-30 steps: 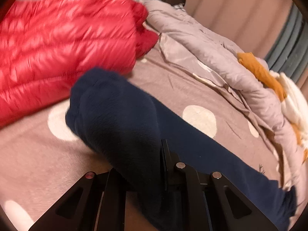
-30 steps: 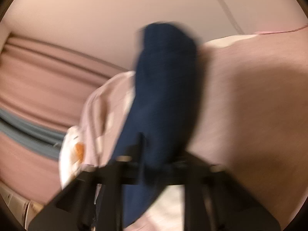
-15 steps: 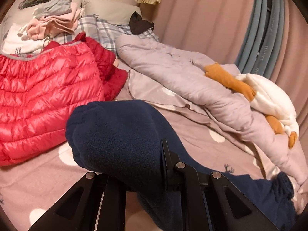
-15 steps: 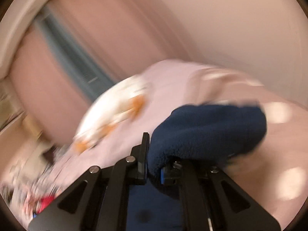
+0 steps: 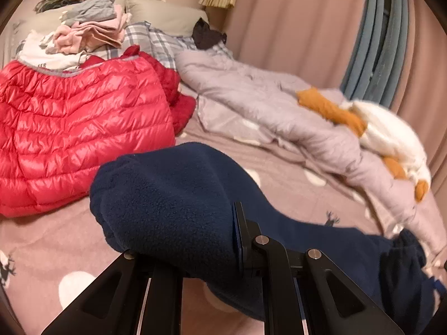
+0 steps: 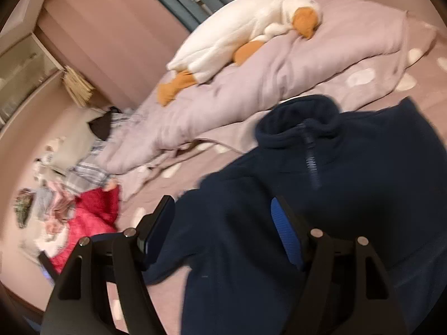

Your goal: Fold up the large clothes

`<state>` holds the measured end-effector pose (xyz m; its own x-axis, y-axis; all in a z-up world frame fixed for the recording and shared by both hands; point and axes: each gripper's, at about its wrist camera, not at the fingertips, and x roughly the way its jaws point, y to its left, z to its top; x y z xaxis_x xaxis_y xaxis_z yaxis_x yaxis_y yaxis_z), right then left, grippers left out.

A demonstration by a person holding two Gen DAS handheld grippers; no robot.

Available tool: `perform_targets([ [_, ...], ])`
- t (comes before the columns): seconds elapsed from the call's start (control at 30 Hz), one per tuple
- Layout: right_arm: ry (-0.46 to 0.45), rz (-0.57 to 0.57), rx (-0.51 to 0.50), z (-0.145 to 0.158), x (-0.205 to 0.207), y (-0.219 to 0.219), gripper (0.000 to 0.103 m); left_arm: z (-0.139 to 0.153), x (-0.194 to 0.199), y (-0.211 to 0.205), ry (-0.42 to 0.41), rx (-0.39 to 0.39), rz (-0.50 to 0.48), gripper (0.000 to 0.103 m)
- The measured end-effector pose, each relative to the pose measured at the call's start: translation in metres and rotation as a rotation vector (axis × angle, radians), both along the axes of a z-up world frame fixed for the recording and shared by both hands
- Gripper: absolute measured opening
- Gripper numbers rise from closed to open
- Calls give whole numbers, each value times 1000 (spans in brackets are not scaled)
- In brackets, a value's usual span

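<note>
We grip a bunched fold of the navy fleece [image 5: 173, 203] in the left hand-held gripper [image 5: 212, 254]. The right hand-held gripper [image 6: 223, 229] has just been opening, unclenched above the fleece spread on the bed [image 6: 195, 150].

Right gripper [image 6: 223, 231] let go of navy fleece [image 6: 321, 195], jaws just opened, nothing pinched between them now; swung round from wall toward bed, fleece now lying spread below it, collar up. Left gripper [image 5: 195, 254] lifted its bunched fleece end higher off bedsheet [image 5: 279, 167]
</note>
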<state>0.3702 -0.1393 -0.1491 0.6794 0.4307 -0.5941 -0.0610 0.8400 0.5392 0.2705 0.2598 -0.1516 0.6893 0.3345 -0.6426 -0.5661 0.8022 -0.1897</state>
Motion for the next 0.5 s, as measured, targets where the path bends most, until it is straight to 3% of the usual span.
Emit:
perform_targets([
  [0.1, 17, -47, -79, 4, -4, -10, 72, 1, 0, 0, 1, -21, -18, 13],
  [0.2, 56, -23, -17, -16, -4, -10, 72, 1, -5, 9, -47, -135, -19, 13],
  [0.27, 88, 18, -9, -30, -6, -1, 70, 0, -5, 10, -42, -153, -16, 13],
  [0.33, 154, 100, -75, -50, -12, 22, 55, -1, -4, 11, -27, -142, -7, 13],
  [0.4, 204, 185, -140, -68, -26, 44, 55, -3, -3, 10, -12, -136, -13, 13],
  [0.5, 203, 261, -160, -80, -47, 54, 56, -5, -2, 6, -12, -160, -60, 13],
])
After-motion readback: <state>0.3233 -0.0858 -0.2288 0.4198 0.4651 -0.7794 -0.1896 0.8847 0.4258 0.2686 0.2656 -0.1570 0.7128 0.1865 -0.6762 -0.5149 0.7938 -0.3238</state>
